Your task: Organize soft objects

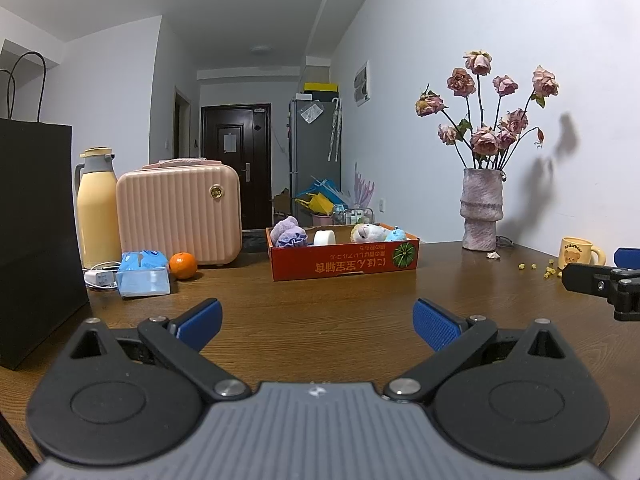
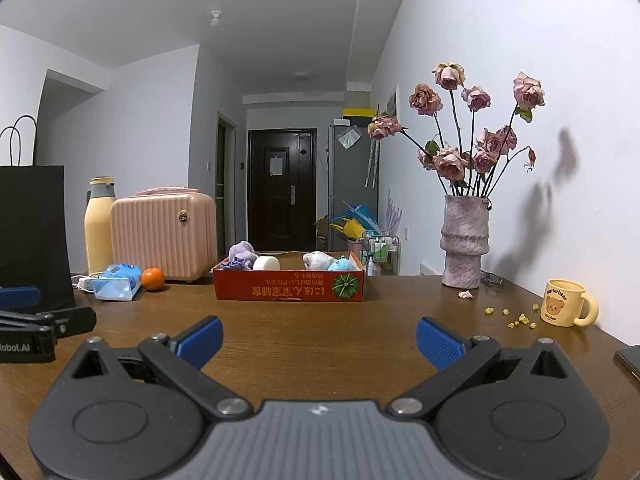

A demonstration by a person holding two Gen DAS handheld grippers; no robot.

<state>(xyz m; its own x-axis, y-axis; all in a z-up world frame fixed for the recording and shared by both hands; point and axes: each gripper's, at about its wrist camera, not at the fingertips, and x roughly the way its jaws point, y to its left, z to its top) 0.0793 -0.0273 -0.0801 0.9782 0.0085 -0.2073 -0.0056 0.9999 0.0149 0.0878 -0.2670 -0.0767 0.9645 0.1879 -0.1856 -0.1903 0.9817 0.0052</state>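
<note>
Wooden desk (image 1: 320,300) bearing a red box (image 1: 344,262) of soft toys (image 1: 289,233); left hand-held gripper (image 1: 318,324) and right hand-held gripper (image 2: 319,338) both spread wide, empty.

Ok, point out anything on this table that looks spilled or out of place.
Small yellow crumbs lie scattered on the table beside the bear mug, and a fallen petal sits at the vase foot. The roses look dried and drooping. Nothing else stands out.

Both wrist views face the red box (image 1: 344,258) low across the table (image 1: 320,304).
</note>
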